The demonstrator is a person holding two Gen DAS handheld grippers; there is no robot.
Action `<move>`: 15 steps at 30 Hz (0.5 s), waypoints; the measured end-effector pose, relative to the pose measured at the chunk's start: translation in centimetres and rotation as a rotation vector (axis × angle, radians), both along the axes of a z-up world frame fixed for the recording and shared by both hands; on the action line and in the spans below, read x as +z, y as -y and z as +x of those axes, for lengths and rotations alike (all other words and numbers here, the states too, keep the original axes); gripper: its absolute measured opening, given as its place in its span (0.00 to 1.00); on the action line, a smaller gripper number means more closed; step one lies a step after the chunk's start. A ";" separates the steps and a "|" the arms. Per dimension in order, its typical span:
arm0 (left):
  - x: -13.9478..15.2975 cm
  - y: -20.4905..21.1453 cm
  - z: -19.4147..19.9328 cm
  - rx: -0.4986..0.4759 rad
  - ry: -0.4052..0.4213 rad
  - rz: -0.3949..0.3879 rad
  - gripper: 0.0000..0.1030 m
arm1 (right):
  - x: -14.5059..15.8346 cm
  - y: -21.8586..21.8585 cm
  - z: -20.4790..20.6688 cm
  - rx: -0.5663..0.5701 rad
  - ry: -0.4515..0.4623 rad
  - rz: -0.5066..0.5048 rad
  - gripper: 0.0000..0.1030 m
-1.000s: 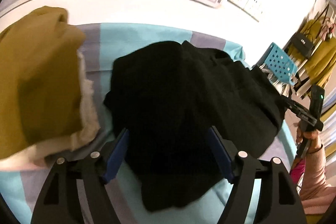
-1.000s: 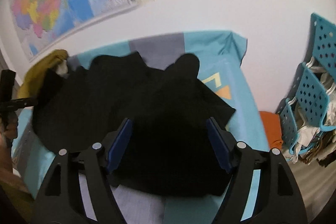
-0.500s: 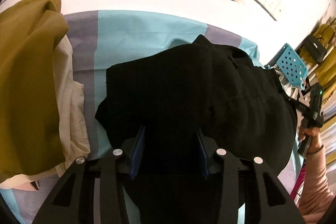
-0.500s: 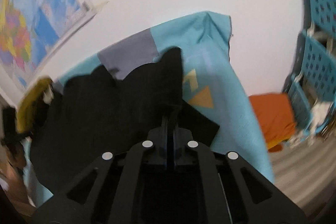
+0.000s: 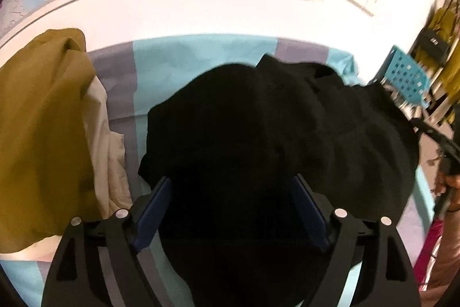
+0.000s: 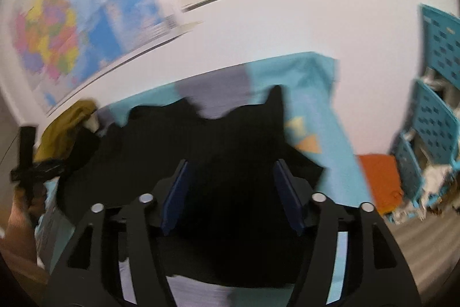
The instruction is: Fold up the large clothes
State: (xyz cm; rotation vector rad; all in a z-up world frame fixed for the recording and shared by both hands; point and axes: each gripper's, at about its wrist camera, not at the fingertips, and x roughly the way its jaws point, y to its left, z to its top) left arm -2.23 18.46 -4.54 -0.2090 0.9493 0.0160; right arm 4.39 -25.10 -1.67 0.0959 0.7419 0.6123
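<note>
Left wrist: left tongs (image 5: 230, 209) opening, angled down over black garment (image 5: 273, 134).

You see the black garment (image 5: 258, 134) lying in a rumpled, partly folded heap on the striped cloth (image 5: 178, 59), its edges uneven, beside a mustard garment (image 5: 37, 120).

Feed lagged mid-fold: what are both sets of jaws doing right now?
Left gripper: jaws opening, wide apart over the black garment, not clamping it.
Right gripper: jaws opening, spread over the same garment, nothing gripped.
</note>
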 end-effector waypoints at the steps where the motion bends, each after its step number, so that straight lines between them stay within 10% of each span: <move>1: -0.4 0.0 0.5 0.006 -0.015 0.004 0.74 | -0.1 -1.4 0.0 0.046 -0.008 -0.013 0.64; 6: -1.2 -0.5 1.5 0.033 -0.025 -0.007 0.64 | -2.2 -7.1 0.8 0.173 -0.056 -0.112 0.66; 10: -1.1 -0.2 1.8 0.035 -0.032 0.016 0.61 | -3.7 -9.5 1.7 0.211 -0.051 -0.179 0.10; 15: -0.6 0.1 2.0 0.039 -0.034 0.022 0.46 | -1.7 -9.5 1.3 0.180 0.008 -0.126 0.04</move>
